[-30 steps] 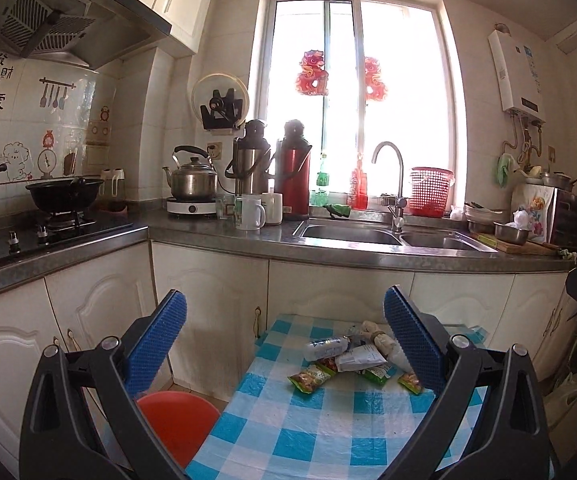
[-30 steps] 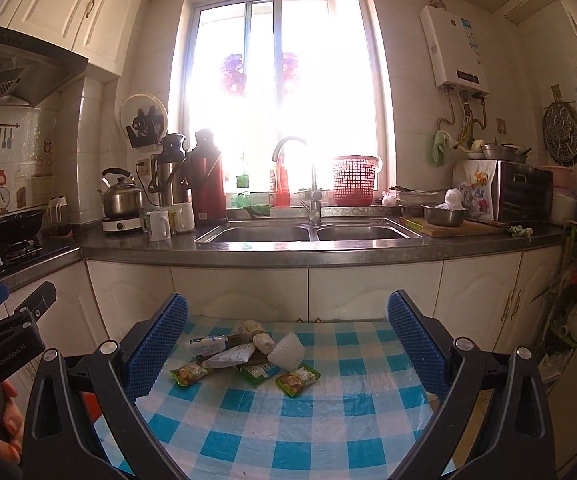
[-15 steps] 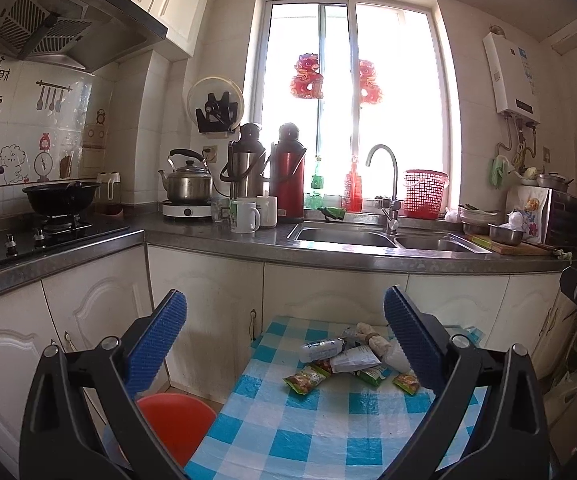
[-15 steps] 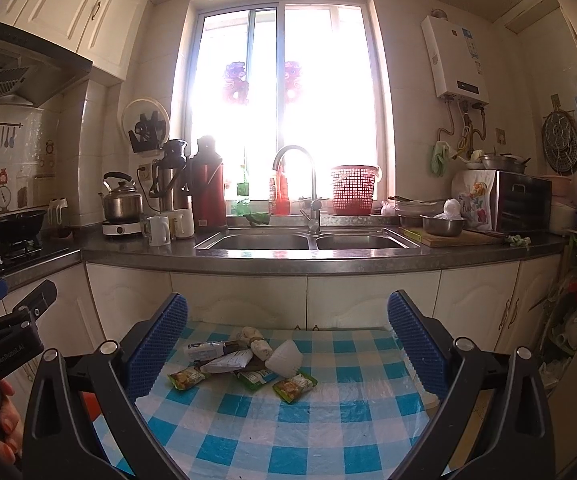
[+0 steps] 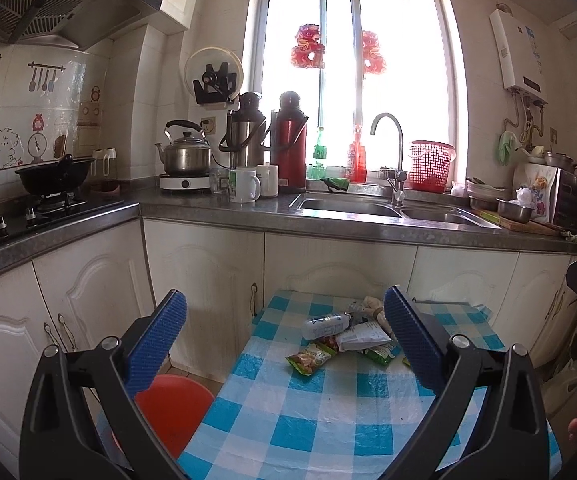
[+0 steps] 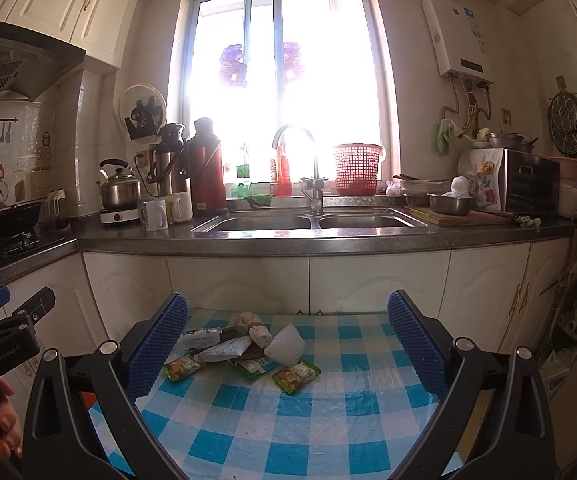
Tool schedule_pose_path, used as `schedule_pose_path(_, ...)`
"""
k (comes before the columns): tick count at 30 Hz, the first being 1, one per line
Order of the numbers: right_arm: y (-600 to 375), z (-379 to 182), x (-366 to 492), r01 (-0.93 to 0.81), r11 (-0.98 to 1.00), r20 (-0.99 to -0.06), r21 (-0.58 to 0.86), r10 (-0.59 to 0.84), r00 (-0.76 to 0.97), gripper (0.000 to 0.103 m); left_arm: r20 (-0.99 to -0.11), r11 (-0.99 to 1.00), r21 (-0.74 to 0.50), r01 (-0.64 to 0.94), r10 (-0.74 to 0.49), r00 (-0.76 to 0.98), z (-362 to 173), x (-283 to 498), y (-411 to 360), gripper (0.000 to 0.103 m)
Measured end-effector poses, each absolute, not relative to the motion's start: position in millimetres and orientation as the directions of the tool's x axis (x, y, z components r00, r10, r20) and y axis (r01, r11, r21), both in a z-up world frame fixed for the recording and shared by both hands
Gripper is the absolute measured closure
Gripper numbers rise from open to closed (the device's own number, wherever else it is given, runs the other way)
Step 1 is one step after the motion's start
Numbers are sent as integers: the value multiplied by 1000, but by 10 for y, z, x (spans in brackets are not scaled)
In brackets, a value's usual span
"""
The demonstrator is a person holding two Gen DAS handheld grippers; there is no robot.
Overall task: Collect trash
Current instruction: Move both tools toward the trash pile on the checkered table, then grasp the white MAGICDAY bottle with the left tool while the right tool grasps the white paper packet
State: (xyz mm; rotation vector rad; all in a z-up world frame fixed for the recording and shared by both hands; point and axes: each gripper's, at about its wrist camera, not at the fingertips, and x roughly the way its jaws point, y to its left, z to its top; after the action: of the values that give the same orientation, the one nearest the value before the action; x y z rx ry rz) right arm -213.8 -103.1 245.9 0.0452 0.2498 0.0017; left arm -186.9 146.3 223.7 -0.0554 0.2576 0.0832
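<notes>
Both my left gripper [image 5: 284, 334] and right gripper [image 6: 288, 334] gape wide, holding nothing, above the checkered table [image 6: 328, 432]. Wrapper pile [image 6: 244, 350] at 12 o'clock. Only the left view shows the red bin [image 5: 172, 408] at 7 o'clock; only the right shows the white foam sleeve [image 6: 286, 346].

Both wrist views above checked table [image 5: 328, 420], facing sink counter [image 6: 328, 240]; left view offset leftward.

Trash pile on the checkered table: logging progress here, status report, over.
Left gripper open, empty. Right gripper open, empty. Trash pile untouched on checkered table. Nothing in the way.
</notes>
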Motion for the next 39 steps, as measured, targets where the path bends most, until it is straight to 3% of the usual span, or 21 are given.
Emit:
schedule_pose_path(23, -1587, 1149, -770, -54, 965, -564, 257, 195, 803, 4, -478, 991, -33, 128, -128, 869, 1120, -551, 1262, 4)
schedule_pose_path(31, -1792, 943, -248, -92, 909, -579, 407, 335, 744, 4, -540, 979, -119, 165, -203, 817, 1049, 59, 1318, 4)
schedule_pose_path(33, -1853, 909, -134, -85, 888, -578, 452, 365, 730, 4, -561, 960, -198, 198, -277, 780, 1014, 112, 1313, 4)
schedule_pose_path(35, -1893, 862, -31, -75, 872, -578, 485, 383, 721, 4, -558, 940, -258, 226, -335, 759, 976, 109, 1272, 4)
schedule_pose_path(39, -1947, 760, 93, -66, 798, -546, 599, 467, 695, 4, -535, 942, -267, 202, -319, 782, 947, 288, 1314, 4)
